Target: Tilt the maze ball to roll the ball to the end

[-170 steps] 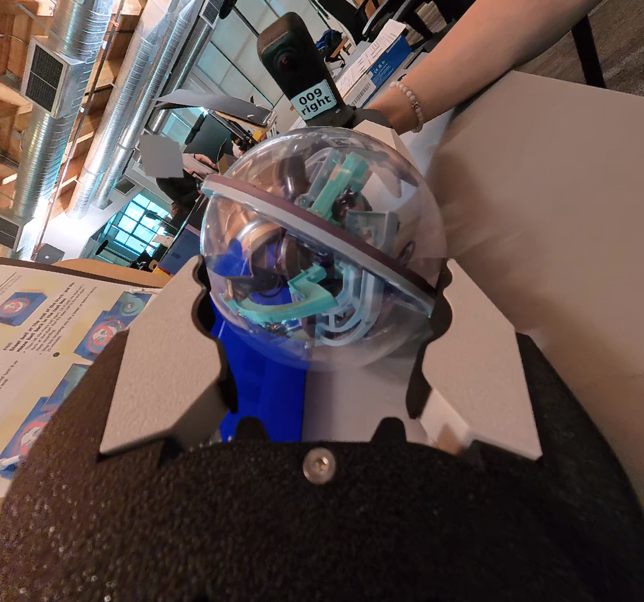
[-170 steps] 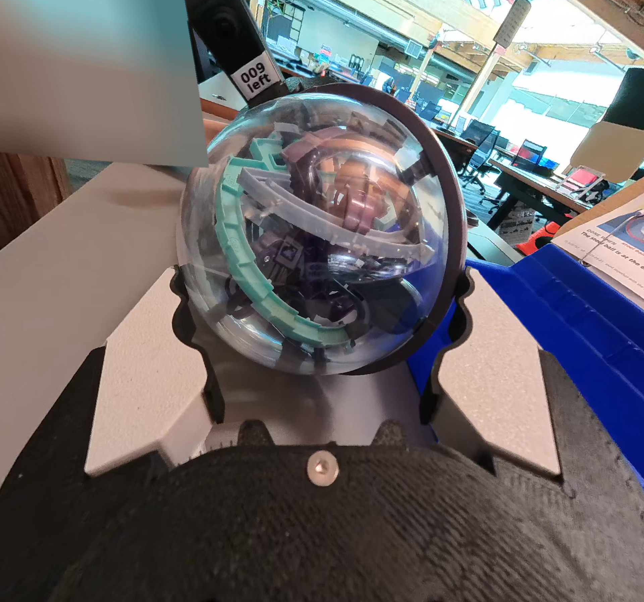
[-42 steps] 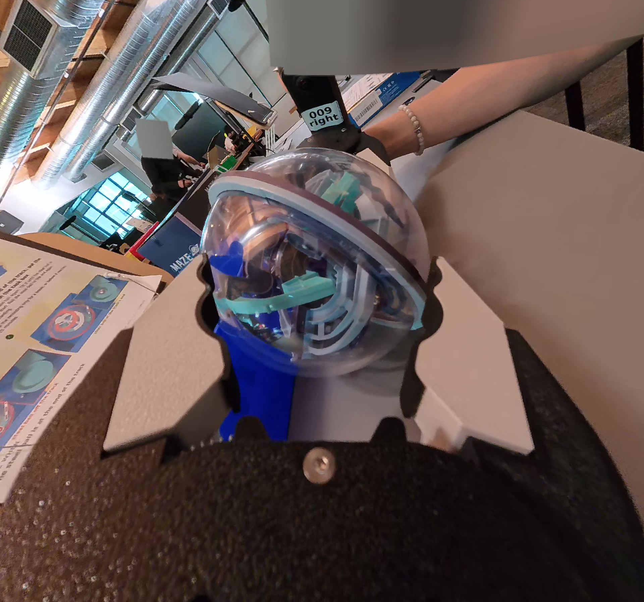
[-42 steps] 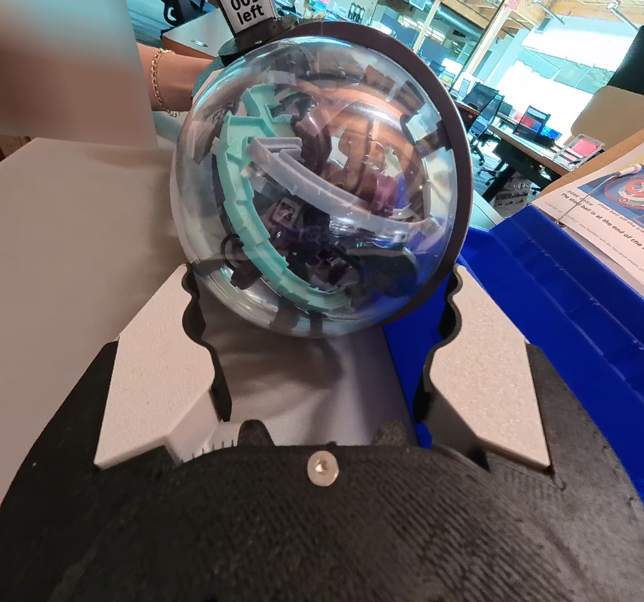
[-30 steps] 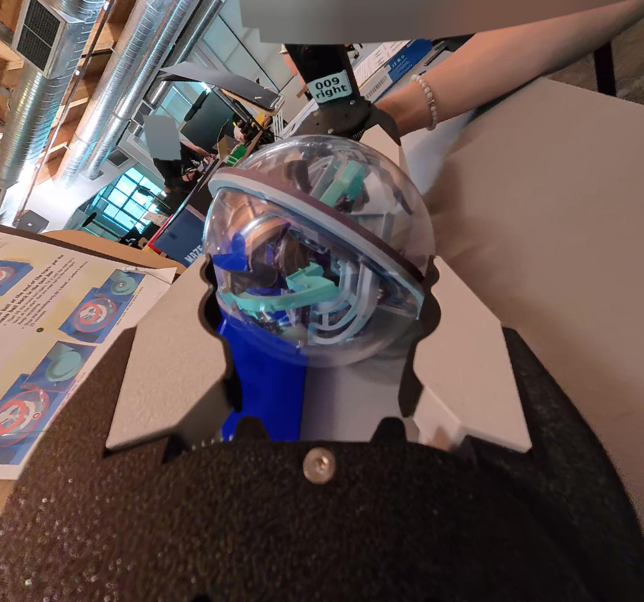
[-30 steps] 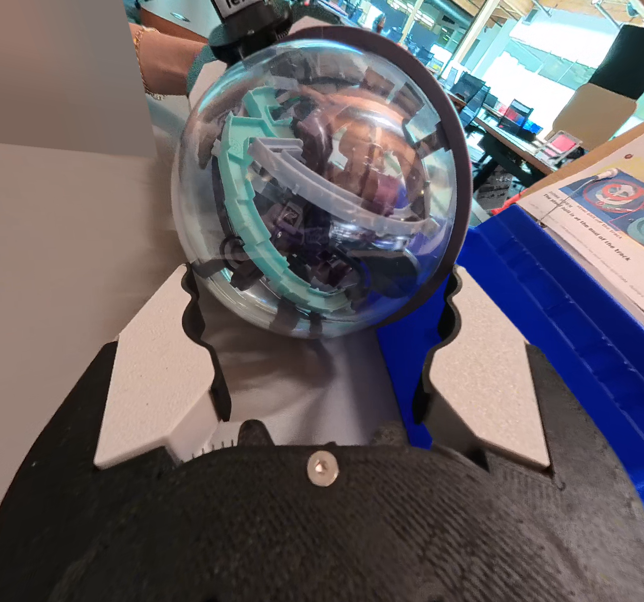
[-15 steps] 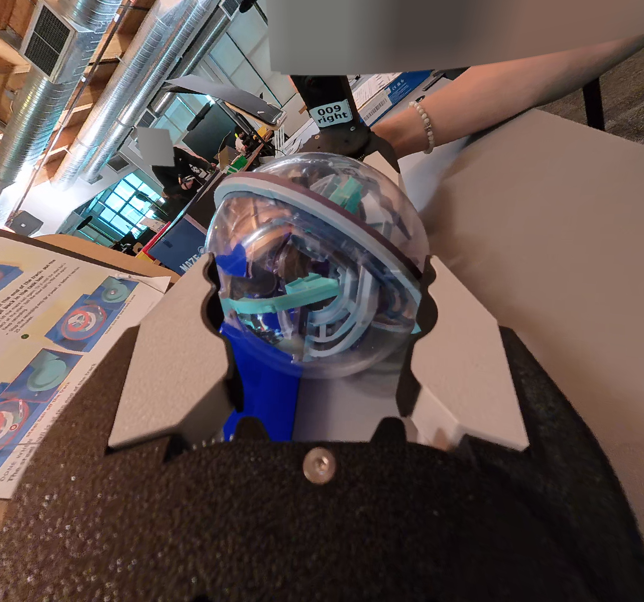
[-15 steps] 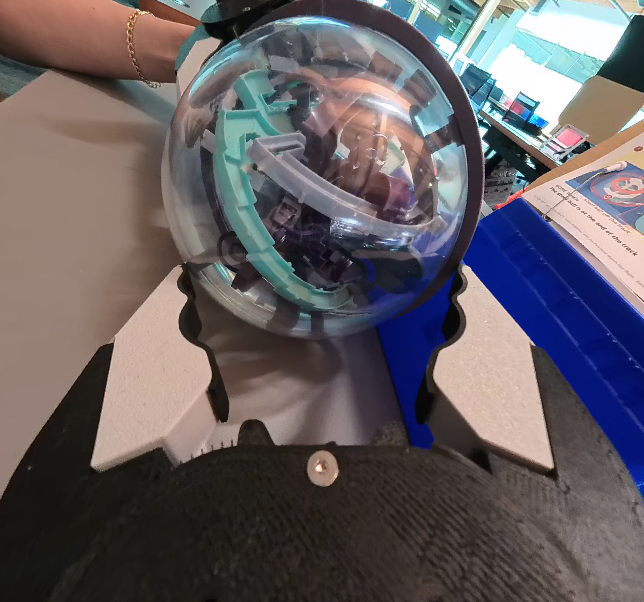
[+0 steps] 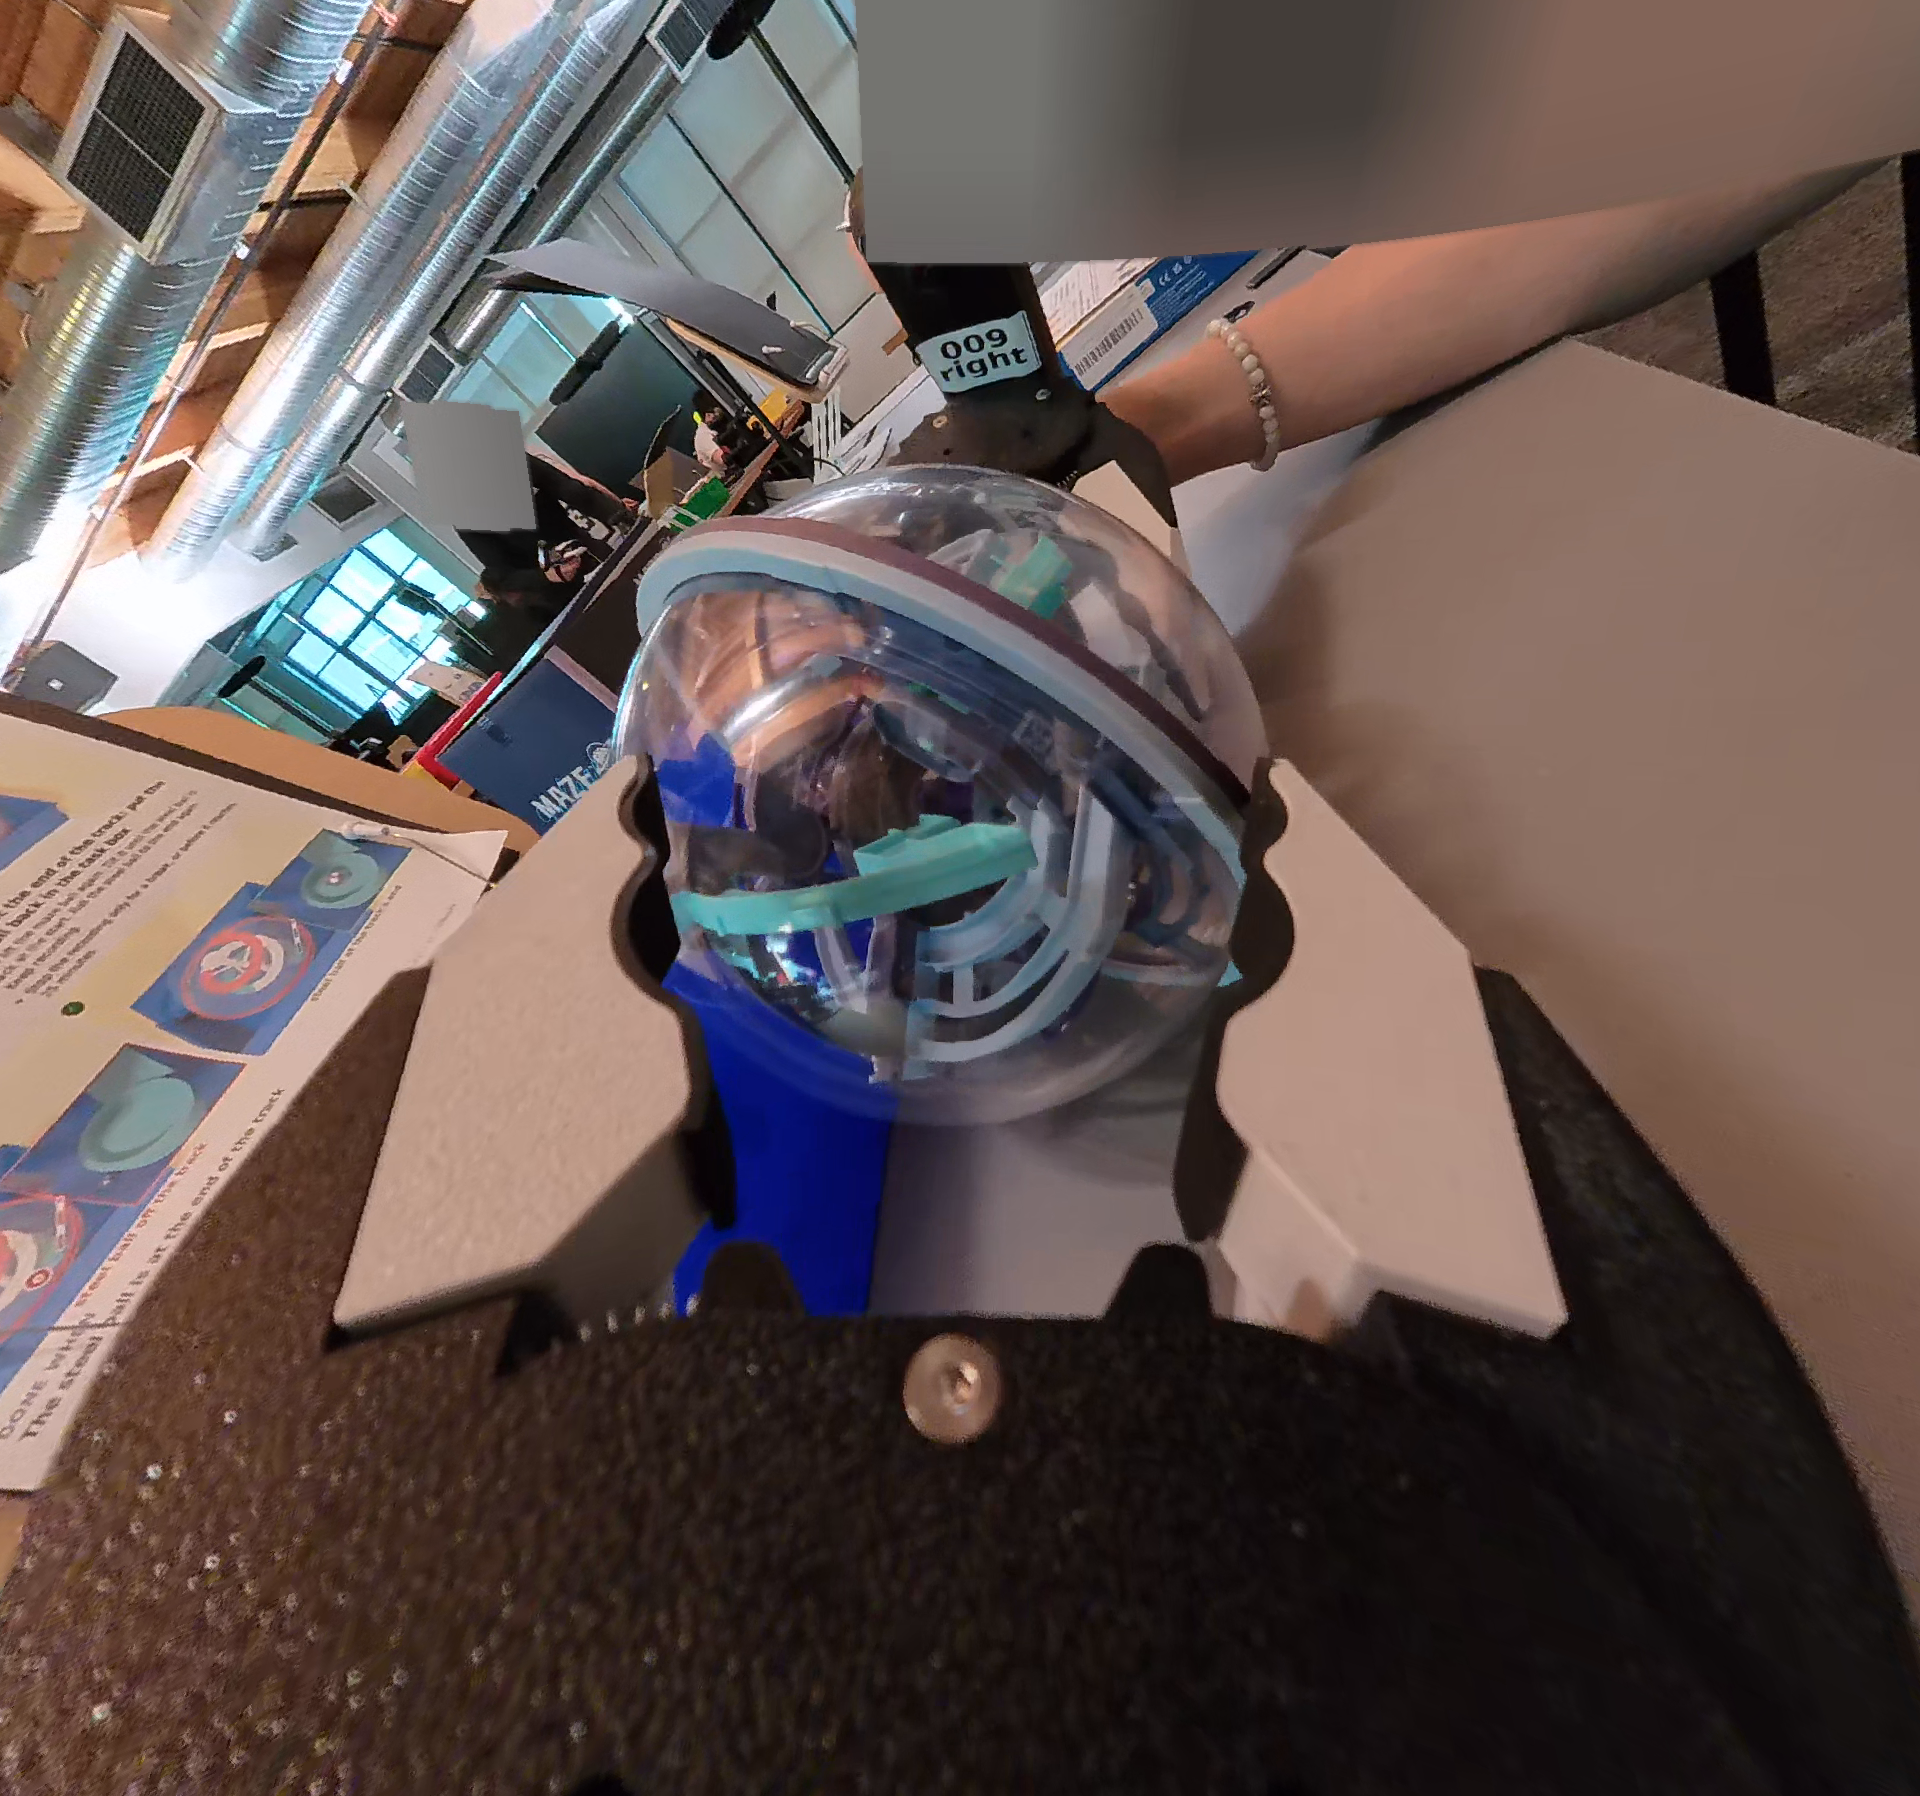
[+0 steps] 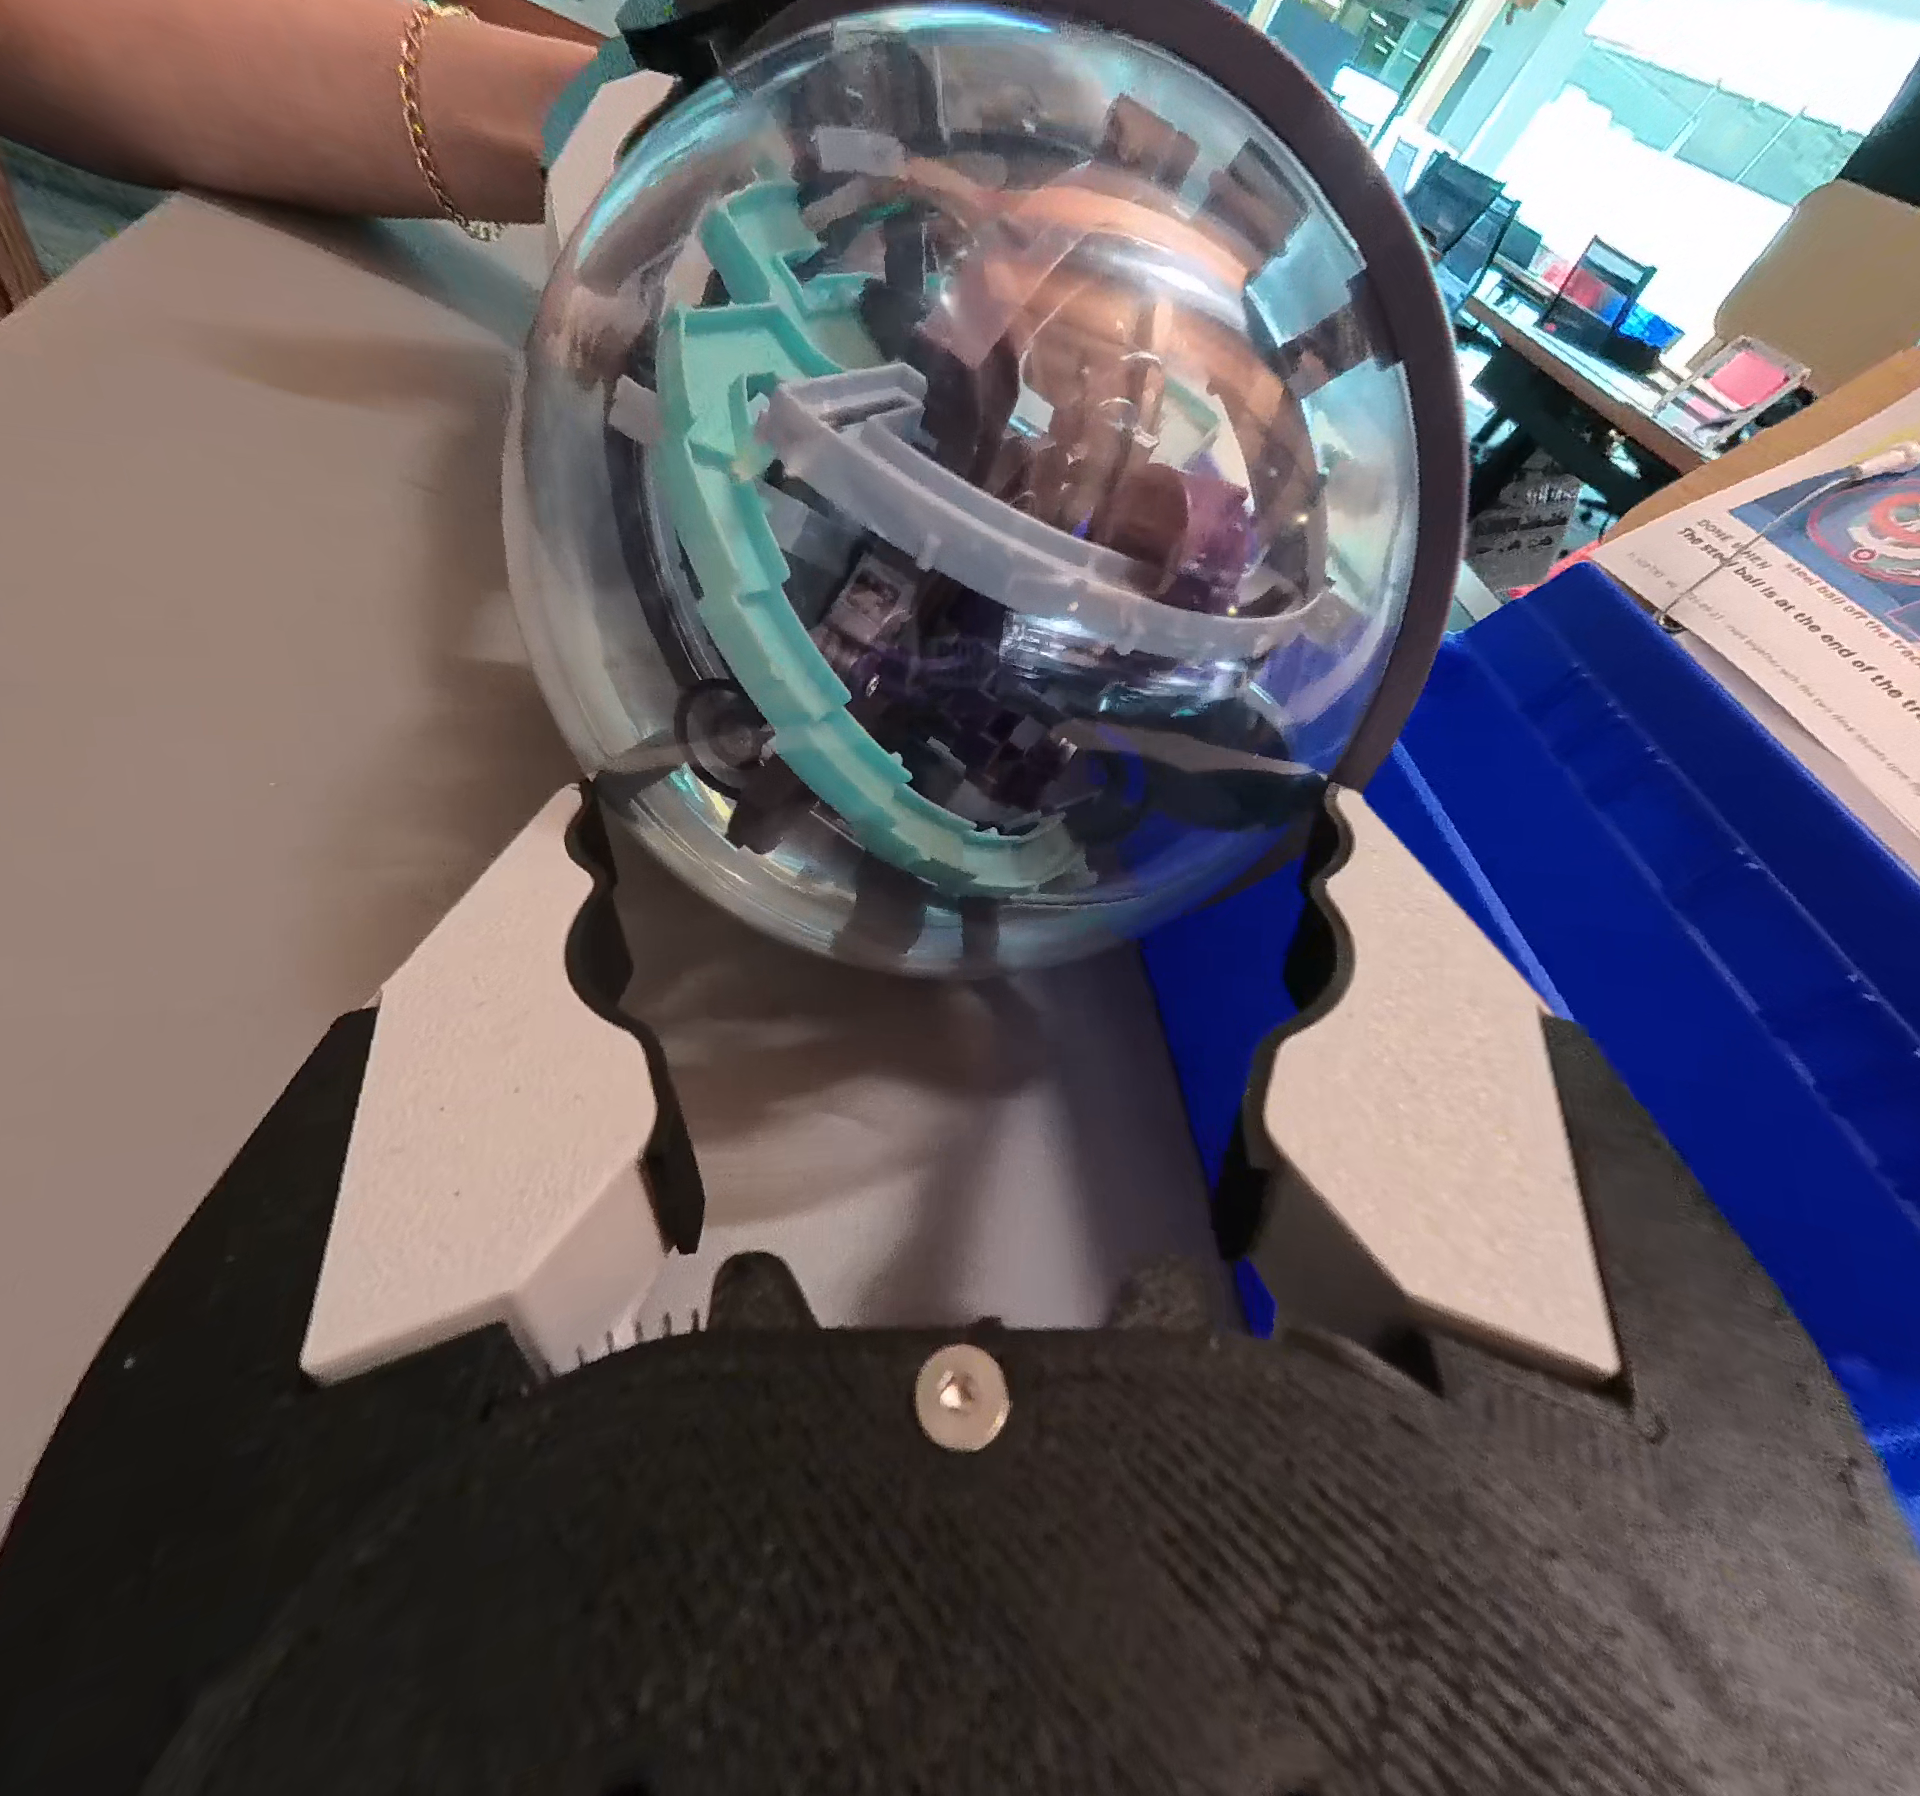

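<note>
Left wrist view: left hand-held gripper (image 9: 951, 915) pinches the maze ball (image 9: 935, 790) at its sides, held just above the grey worktop (image 9: 1610, 707). Right hand-held gripper (image 10: 956, 811) clamps the same sphere from the opposite side, its fingers on the lower shell.

Judgement: both grips must turn together, slowly, in small tilts; uneven rotation could twist the sphere out of the pads or drop the small ball off its track.

Small ball: cannot locate it in either view.

Right wrist view shows the teal track (image 10: 748, 603), grey arc and dark seam ring edge-on, plus the blue bin (image 10: 1662, 915). Left view alone shows the printed instruction sheet (image 9: 156, 967) fully, and the seam ring tilted across the top.
</note>
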The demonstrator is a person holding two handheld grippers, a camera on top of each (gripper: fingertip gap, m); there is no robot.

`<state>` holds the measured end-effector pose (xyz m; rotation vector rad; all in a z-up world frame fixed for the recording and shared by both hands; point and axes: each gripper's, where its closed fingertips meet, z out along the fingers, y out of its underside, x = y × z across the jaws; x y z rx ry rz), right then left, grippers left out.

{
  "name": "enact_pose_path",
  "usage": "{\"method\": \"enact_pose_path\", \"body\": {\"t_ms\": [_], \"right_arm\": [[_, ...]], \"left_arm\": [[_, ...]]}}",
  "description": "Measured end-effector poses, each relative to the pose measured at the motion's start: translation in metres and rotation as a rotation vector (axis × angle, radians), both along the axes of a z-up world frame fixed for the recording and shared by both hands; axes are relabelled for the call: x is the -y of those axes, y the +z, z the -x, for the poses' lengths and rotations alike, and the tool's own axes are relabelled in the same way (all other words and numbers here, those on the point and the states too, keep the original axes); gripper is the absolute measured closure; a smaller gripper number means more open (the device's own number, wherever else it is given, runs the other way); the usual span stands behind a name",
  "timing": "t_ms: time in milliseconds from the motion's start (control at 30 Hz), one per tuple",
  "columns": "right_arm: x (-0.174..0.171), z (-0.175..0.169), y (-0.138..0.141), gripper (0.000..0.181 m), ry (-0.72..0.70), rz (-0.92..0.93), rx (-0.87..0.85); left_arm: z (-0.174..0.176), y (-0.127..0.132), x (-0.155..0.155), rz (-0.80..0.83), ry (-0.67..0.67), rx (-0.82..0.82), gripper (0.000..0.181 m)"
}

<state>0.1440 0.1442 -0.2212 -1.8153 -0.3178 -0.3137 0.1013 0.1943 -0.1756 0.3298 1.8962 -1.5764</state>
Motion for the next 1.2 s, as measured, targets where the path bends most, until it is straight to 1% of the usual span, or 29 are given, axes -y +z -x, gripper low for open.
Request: {"method": "enact_pose_path", "body": {"t_ms": [200,333,500,633,1200], "right_arm": [[-0.0048,0.0026,0.0043,0.043,-0.002,-0.036,-0.011],[-0.0035,0.0017,0.0034,0.044,0.014,-0.040,-0.021],[0.0000,0.0012,0.0022,0.049,0.034,-0.042,-0.039],[-0.0008,0.0013,0.0027,0.049,0.034,-0.047,-0.045],[-0.0015,0.0007,0.0032,0.051,0.026,-0.049,-0.051]], "left_arm": [[0.0009,0.0012,0.0041,0.004,0.008,0.005,0.074],[0.0013,0.0018,0.0061,0.005,0.009,0.006,0.074],[0.0030,0.0012,0.0048,-0.003,-0.002,0.012,0.074],[0.0026,0.0011,0.0017,0.001,-0.008,0.001,0.074],[0.0005,-0.0030,-0.0020,-0.041,0.006,0.054,0.072]]}}
